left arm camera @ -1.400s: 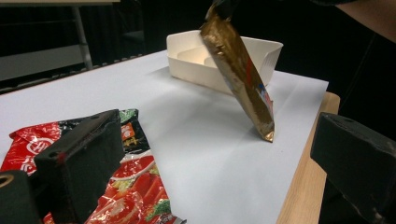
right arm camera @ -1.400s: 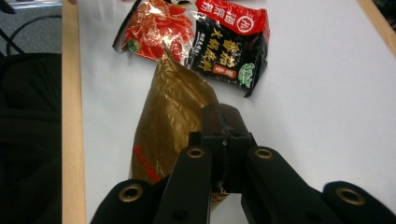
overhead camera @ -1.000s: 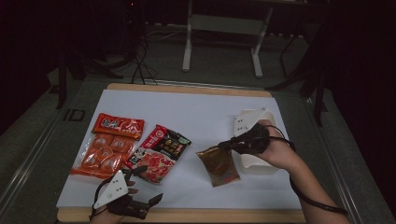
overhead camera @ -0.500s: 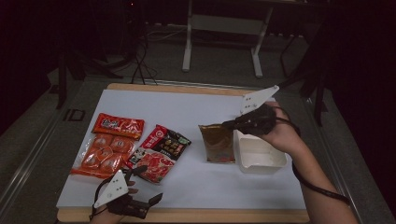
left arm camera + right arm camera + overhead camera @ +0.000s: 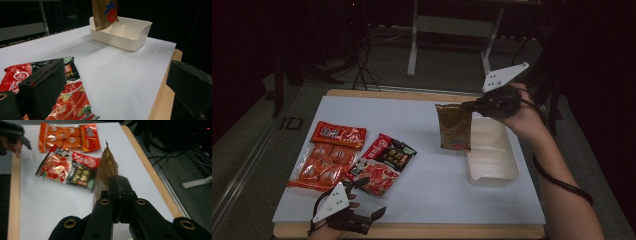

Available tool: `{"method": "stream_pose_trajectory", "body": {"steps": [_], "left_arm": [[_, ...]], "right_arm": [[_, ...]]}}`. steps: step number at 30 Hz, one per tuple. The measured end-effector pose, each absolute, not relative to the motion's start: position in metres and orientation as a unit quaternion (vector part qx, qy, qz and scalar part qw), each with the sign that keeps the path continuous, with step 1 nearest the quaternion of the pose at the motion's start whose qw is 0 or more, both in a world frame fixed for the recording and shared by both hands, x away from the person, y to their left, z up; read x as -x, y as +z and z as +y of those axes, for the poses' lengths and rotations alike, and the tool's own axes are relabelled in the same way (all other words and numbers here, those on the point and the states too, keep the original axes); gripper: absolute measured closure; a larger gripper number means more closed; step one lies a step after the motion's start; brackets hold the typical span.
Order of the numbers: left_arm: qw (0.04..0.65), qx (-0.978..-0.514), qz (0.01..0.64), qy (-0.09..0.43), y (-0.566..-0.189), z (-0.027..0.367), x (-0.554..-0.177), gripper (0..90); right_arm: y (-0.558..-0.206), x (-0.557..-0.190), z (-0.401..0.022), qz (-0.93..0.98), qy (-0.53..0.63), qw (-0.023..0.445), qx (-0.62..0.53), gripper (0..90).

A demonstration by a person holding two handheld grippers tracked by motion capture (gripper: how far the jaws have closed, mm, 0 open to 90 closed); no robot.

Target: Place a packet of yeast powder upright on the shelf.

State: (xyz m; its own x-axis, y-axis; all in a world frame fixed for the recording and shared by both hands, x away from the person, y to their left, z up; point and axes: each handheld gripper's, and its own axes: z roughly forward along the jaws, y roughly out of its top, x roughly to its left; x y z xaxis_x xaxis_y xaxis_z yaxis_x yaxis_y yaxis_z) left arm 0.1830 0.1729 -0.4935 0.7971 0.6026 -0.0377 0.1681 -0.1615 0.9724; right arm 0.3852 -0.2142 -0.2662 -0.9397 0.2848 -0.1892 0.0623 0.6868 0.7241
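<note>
Right tongs (image 5: 473, 104) pinching brown sauce pouch (image 5: 454, 127) by its top edge, hanging above white tray (image 5: 492, 172), apparently for lowering in; left tongs (image 5: 371, 200) rest open on surface (image 5: 432, 195).

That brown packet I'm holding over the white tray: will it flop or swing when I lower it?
Probably flexible: the brown packet hangs from the right gripper, pinched at its top edge. It hangs fairly straight, so probably some body. It may swing and catch the white tray wall.

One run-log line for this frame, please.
right gripper: shut on brown packet, hanging above white tray | left gripper: open, idle at near edge | snack packets: on table
</note>
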Motion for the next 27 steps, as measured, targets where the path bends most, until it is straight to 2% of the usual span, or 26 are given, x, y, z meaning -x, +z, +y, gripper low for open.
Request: {"method": "stream_pose_trajectory", "body": {"steps": [11,16,23,27], "left_arm": [[0.590,-0.741,0.263,0.183,-0.495,0.172,-0.184,3.3],[0.589,-0.742,0.264,0.182,-0.496,0.172,-0.184,3.3],[0.588,-0.742,0.267,0.182,-0.496,0.172,-0.183,3.3],[0.587,-0.743,0.267,0.182,-0.496,0.172,-0.183,3.3]], "right_arm": [[-0.249,-0.407,-0.245,0.896,0.386,0.173,-0.138,90.0],[-0.243,-0.420,-0.265,0.886,0.385,0.199,-0.164,90.0],[-0.249,-0.440,-0.284,0.879,0.382,0.222,-0.179,90.0],[-0.259,-0.452,-0.294,0.876,0.382,0.218,-0.199,90.0]]}}
